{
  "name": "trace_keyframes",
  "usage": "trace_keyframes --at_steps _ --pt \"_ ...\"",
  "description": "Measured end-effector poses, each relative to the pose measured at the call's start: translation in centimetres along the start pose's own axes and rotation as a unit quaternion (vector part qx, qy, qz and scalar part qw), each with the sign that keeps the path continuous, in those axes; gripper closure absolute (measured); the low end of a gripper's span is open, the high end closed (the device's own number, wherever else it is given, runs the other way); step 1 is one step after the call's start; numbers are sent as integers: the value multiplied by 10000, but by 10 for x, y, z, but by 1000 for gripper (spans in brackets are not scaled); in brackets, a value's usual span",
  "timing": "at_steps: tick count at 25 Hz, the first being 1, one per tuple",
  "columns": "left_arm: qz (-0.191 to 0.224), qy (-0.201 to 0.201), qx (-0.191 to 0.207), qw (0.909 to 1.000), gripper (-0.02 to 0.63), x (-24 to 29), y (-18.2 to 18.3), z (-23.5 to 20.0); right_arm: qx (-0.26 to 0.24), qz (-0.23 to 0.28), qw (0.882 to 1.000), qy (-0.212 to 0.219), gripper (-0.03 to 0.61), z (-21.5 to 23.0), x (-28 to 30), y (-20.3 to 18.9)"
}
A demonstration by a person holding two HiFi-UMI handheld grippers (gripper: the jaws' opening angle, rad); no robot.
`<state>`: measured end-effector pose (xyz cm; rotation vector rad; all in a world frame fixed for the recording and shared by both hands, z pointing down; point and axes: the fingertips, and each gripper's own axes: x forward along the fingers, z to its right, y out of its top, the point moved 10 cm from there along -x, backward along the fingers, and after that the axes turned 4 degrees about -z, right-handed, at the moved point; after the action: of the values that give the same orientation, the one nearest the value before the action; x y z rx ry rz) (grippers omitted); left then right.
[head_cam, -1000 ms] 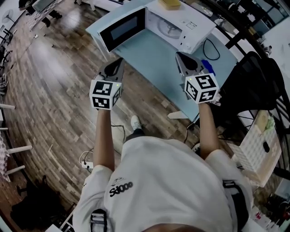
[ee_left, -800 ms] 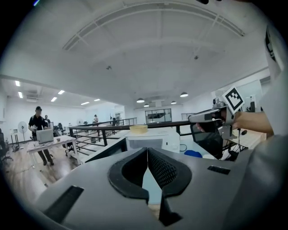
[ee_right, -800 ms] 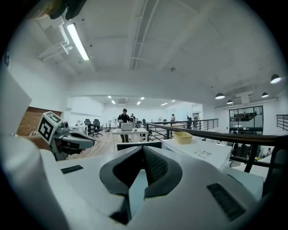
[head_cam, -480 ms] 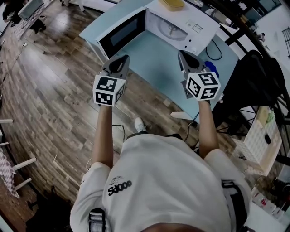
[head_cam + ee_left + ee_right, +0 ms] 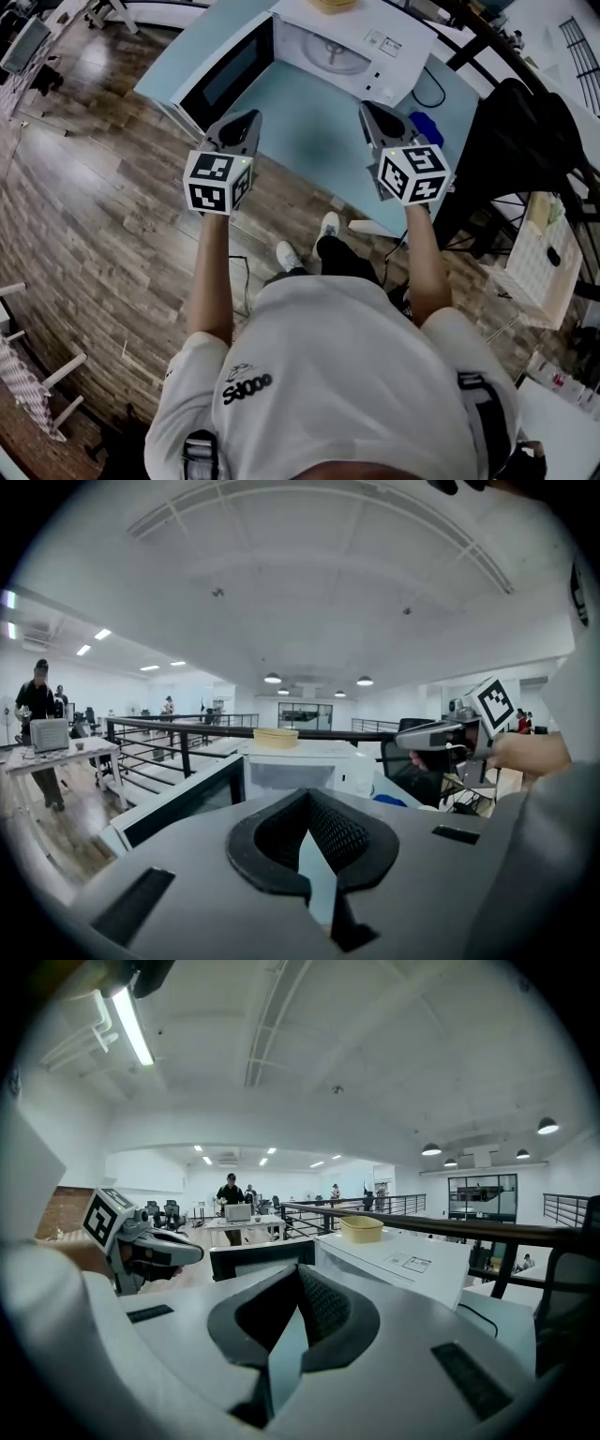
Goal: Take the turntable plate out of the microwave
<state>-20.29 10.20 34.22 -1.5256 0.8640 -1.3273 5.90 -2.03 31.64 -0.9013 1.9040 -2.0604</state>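
A: Currently both grippers are closed on nothing. The left gripper (image 5: 246,120) has its jaws pressed together, and so does the right gripper (image 5: 369,111). Both hang over the worktop (image 5: 319,155) in front of the microwave (image 5: 375,42), short of its opening.

B: And the turntable plate?

A: The turntable plate (image 5: 336,59) lies flat inside the microwave's cavity. The door (image 5: 225,75) stands swung wide open to the left of that cavity, so the way in is free.

B: How do you expect it to handle?

A: I take it for glass: stiff, fairly heavy, slick and breakable. It sits low on the cavity floor, so I'd open one gripper, pinch the rim nearest the microwave's opening, tip it up slightly and draw it out level. The other gripper can steady the far edge once it clears the microwave.

B: Anything different from a second ago?

A: Yes. Both grippers have come nearer the microwave. The left one's tip was about at the worktop's edge and now reaches over it, close to the door. I've stepped in closer too. The jaws have stayed together throughout.
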Motion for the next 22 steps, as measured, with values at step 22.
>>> trace_keyframes --at_steps 22 --pt "-324 -360 16 9988 597 194 35 -1 -108 -650 9956 668 572 101 120 -23"
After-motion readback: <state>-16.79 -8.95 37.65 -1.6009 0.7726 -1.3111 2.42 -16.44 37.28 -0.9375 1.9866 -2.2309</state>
